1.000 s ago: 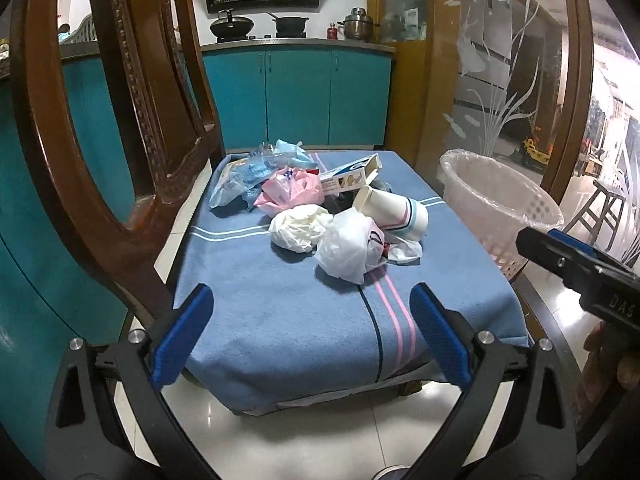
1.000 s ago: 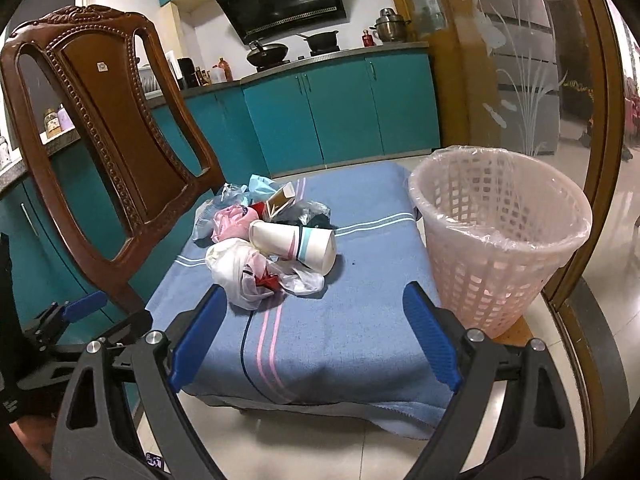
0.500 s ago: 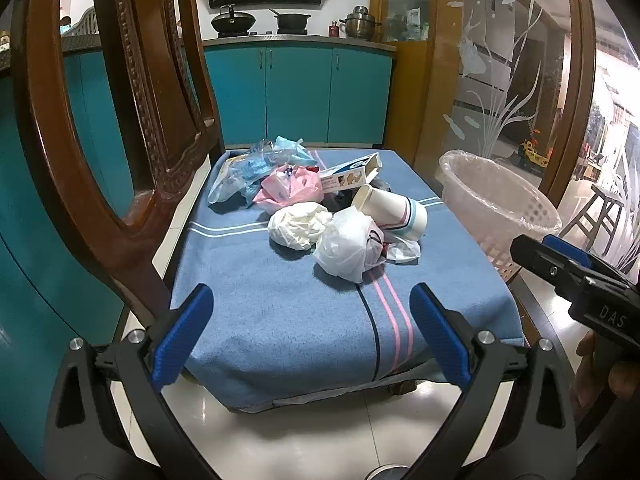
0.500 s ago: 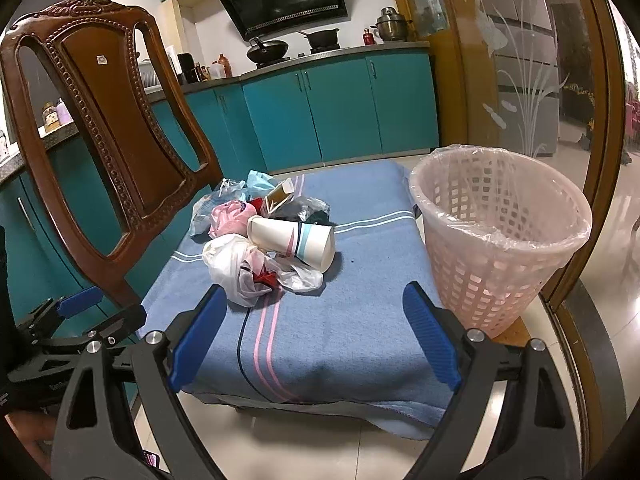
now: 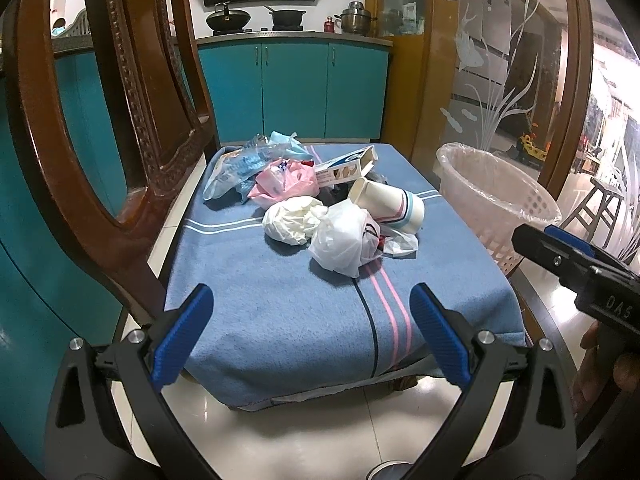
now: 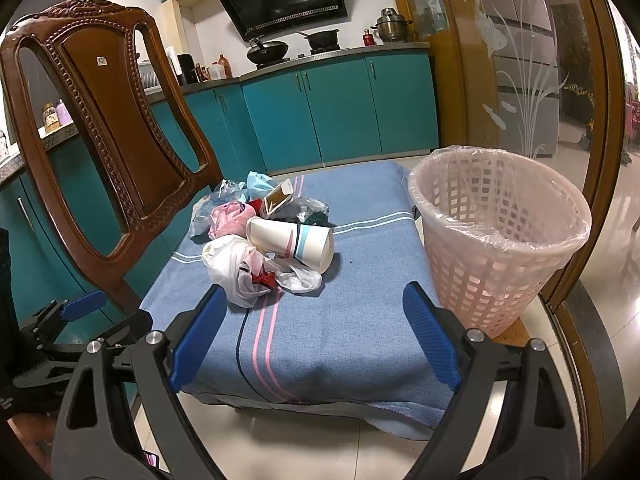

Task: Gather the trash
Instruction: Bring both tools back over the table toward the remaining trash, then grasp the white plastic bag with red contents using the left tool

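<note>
A heap of trash lies on a blue cloth-covered table [image 5: 280,312]: a white paper cup [image 5: 386,203] [image 6: 290,242] on its side, a white plastic bag [image 5: 344,242] [image 6: 240,266], a crumpled white wad [image 5: 292,220], a pink wrapper [image 5: 286,182], a small carton [image 5: 346,166] and clear blue plastic [image 5: 236,168]. A pink lined wastebasket [image 6: 496,240] [image 5: 492,196] stands at the table's right edge. My left gripper [image 5: 312,328] is open, short of the heap, nothing between its fingers. My right gripper [image 6: 316,328] is open too, empty, between heap and basket.
A carved wooden chair [image 6: 104,128] [image 5: 120,120] stands at the table's left side. Teal kitchen cabinets [image 6: 340,112] run behind. A frosted glass door with a wooden frame [image 6: 520,60] is at the right. Glossy tiled floor [image 6: 320,448] lies in front.
Both views show the table a little nearer than a second ago; the trash and basket lie as before, and both grippers stay open.
</note>
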The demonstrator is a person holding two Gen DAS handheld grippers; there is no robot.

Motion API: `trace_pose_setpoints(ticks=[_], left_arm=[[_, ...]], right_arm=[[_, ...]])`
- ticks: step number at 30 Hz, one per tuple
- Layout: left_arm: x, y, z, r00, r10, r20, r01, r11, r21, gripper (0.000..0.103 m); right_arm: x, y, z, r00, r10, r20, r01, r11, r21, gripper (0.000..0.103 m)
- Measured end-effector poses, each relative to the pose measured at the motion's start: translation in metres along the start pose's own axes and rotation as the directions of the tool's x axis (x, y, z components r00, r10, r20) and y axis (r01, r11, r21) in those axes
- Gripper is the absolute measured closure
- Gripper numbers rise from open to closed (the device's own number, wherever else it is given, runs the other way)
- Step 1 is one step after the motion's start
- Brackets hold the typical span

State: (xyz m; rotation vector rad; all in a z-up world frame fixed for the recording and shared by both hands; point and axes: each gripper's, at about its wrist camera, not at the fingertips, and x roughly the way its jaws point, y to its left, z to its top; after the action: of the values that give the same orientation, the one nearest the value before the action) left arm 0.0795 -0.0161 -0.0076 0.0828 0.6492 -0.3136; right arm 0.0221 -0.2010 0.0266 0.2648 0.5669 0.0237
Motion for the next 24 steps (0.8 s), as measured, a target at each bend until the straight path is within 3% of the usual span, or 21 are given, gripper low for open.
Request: trace_pose_setpoints(ticks=[14, 24], left_arm=[[0.011, -0.004, 0.0, 1.0, 0.0, -0.016, 0.0, 1.0, 0.01, 0.005], [0.064, -0.03, 0.023, 1.0, -0.02, 0.007, 0.02, 0.997, 0.08, 0.005]], right_arm=[[-0.001, -0.002, 0.001, 1.0, 0.004, 0.004, -0.004, 1.0, 0.004, 0.015], [0.002, -0.007, 0.003, 1.0, -0.001, 0.001, 0.001, 1.0, 0.028, 0.015]])
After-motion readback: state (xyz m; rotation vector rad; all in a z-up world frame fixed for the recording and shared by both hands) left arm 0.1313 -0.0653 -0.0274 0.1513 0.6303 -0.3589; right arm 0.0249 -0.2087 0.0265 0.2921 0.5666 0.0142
